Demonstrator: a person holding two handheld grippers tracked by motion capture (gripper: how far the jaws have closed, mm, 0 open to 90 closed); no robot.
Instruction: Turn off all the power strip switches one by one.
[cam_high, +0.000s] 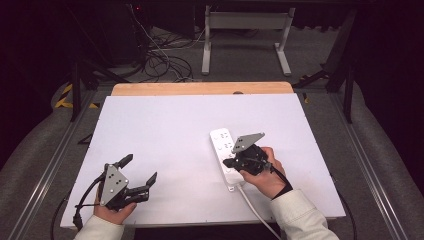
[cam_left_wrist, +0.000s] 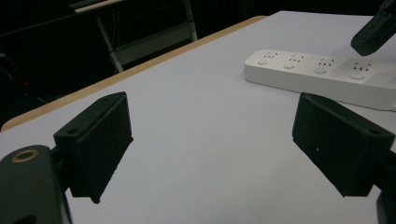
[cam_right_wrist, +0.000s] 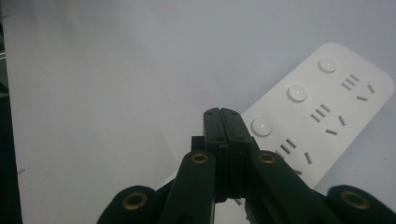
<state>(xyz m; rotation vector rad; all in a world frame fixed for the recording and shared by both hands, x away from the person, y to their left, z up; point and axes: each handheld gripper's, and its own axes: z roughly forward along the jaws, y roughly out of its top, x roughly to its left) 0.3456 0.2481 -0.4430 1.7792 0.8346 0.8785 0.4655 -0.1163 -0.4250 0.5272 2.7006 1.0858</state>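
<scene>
white power strip (cam_high: 223, 153) lying flat on the white counter (cam_high: 165, 145), right of centre, cord trailing off toward the near edge. four round buttons and socket slots visible on top; no readable writing or brand. right gripper (cam_right_wrist: 227, 117) hovering over the strip's near half, fingers pressed together, pinching nothing. left gripper (cam_high: 140, 169) resting well apart at the near left, fingers spread wide, nothing between.
</scene>
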